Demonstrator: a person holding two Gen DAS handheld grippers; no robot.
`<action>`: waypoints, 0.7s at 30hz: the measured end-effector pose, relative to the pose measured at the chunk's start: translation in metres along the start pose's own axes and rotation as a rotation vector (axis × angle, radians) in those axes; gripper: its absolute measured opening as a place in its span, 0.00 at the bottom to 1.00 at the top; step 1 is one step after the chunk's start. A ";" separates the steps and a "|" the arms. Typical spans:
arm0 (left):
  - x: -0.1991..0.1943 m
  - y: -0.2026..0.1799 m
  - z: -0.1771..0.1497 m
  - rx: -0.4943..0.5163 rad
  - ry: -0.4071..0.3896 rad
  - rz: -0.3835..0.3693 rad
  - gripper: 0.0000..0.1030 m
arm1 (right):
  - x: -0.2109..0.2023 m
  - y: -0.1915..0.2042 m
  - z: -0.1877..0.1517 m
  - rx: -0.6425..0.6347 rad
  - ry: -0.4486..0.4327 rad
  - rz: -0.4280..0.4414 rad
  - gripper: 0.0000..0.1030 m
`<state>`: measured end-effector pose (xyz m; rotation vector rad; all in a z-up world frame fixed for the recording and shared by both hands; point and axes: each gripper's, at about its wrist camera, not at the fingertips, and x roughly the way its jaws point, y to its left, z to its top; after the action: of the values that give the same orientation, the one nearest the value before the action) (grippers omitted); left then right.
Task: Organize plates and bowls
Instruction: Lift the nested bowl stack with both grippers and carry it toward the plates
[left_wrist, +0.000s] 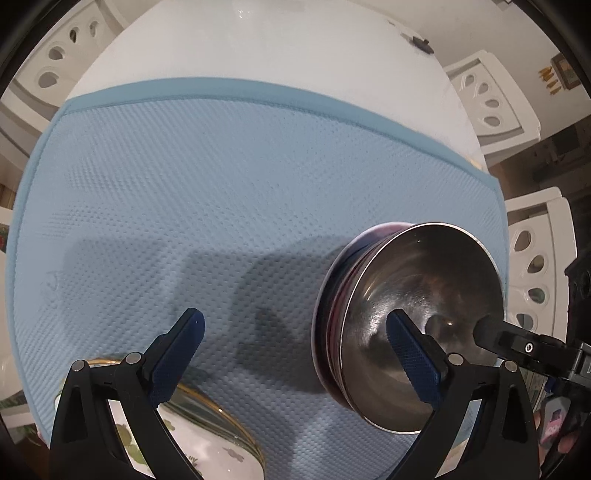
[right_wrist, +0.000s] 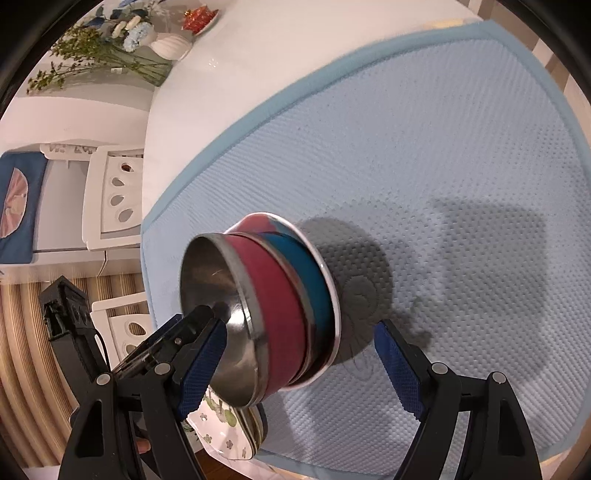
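The left tongs (left_wrist: 295, 350) stand wide apart with nothing pressed between the blue pads; the stack of bowls (left_wrist: 406, 325) sits at the right-hand pad, mostly outside the gap. The right tongs (right_wrist: 301, 363) are also spread, holding nothing, with the same stack (right_wrist: 266, 314) between the fingers but nearer the left pad; I cannot tell whether that pad touches the steel rim.

The stack has a steel bowl (right_wrist: 218, 295) on top, a red-sided one (right_wrist: 273, 314) under it, then a teal-sided one (right_wrist: 310, 291), on a white plate (right_wrist: 332, 295).

Everything rests on a light blue textured mat (left_wrist: 221, 184) on a white tabletop (left_wrist: 258, 44). Just beneath the left tongs lies a floral plate with a gold rim (left_wrist: 221, 443).

Farther off are white chairs (left_wrist: 491, 103), and beyond the right tongs a white vase of flowers (right_wrist: 170, 46).
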<state>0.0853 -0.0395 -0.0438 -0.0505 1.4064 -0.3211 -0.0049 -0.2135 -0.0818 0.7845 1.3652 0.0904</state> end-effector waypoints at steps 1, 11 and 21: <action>0.003 -0.001 0.001 0.006 0.003 0.000 0.96 | 0.003 -0.001 0.001 0.001 0.006 0.000 0.78; 0.020 -0.005 0.009 0.063 0.012 -0.008 0.96 | 0.011 -0.012 0.012 -0.005 0.012 -0.014 0.78; 0.035 -0.010 0.010 0.048 0.044 -0.059 0.96 | 0.028 -0.016 0.016 0.011 0.029 0.001 0.78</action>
<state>0.0975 -0.0593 -0.0740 -0.0456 1.4418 -0.4071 0.0103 -0.2189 -0.1136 0.7957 1.3934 0.0955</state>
